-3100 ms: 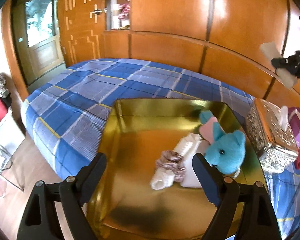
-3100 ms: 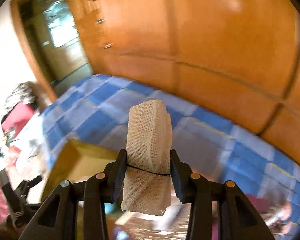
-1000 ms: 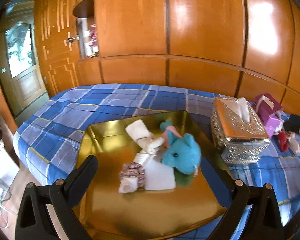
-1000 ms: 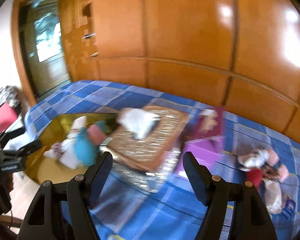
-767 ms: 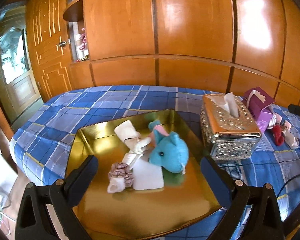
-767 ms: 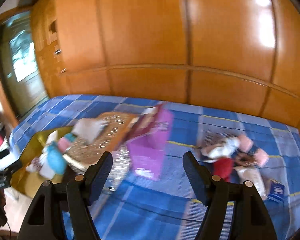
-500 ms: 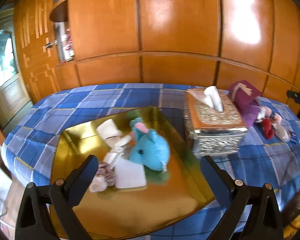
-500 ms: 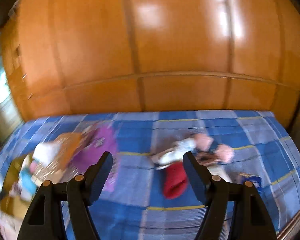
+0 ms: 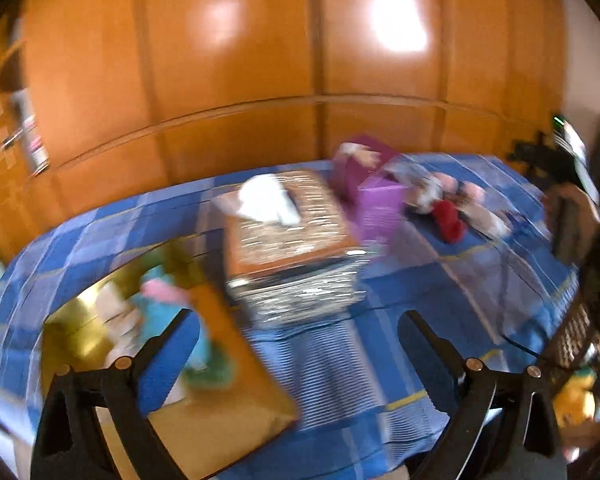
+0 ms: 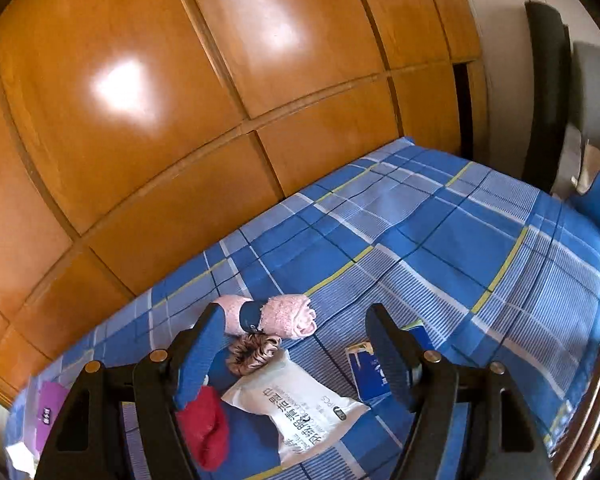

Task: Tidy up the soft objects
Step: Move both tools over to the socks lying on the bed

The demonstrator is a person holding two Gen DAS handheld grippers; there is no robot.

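- Left wrist view: blurred throughout by motion; outlines smeared.
- Gold tray [image 9: 204, 432], at 7 o'clock: contents reduced to teal, pink and white smears; items not distinguishable. Near rim partly behind the left gripper [image 9: 300, 340] finger.
- Tissue box [image 9: 292, 240], centre: surface pattern streaked, unreadable.
- Soft pile [image 9: 452, 204], at 2 o'clock: red, pink and white shapes merged; count uncertain.
- Person's hand [image 9: 576, 216], at 3 o'clock: cut by the frame edge; the dark device it holds is indistinct.
- Right wrist view: red cloth [image 10: 206, 432], at 7 o'clock, partly behind the right gripper [image 10: 296, 354] finger.
- Blue packet [image 10: 366, 374], at 5 o'clock: half hidden by the other finger.
- Purple item [image 10: 50, 412], at 8 o'clock: cropped by the rim, label too small to read.
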